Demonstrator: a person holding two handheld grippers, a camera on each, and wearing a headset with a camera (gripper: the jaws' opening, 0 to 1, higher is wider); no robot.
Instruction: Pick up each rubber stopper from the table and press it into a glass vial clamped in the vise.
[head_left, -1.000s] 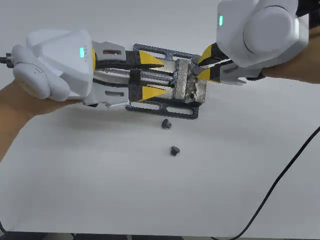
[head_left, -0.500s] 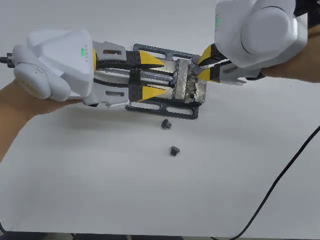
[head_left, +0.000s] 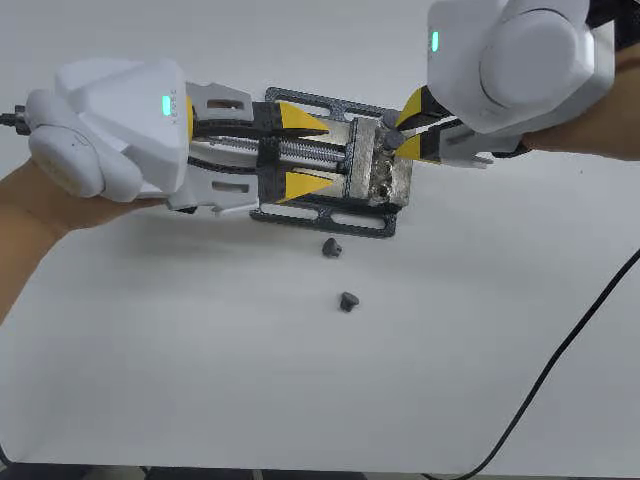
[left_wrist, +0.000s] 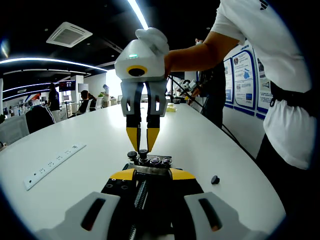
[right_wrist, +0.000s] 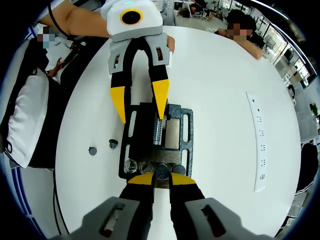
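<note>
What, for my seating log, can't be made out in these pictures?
How deep the stopper sits: right gripper view, the right tongs cover the mouth beneath; left gripper view, too small.
Which vials are plugged: head view, glare blurs the row in the vise.
Whether the left tongs touch the vise: head view, overlap only.
Where the cable ends: head view, bottom edge cuts it.

Head view looks steeply down; the two gripper views face each other closely across the vise (head_left: 378, 180).
</note>
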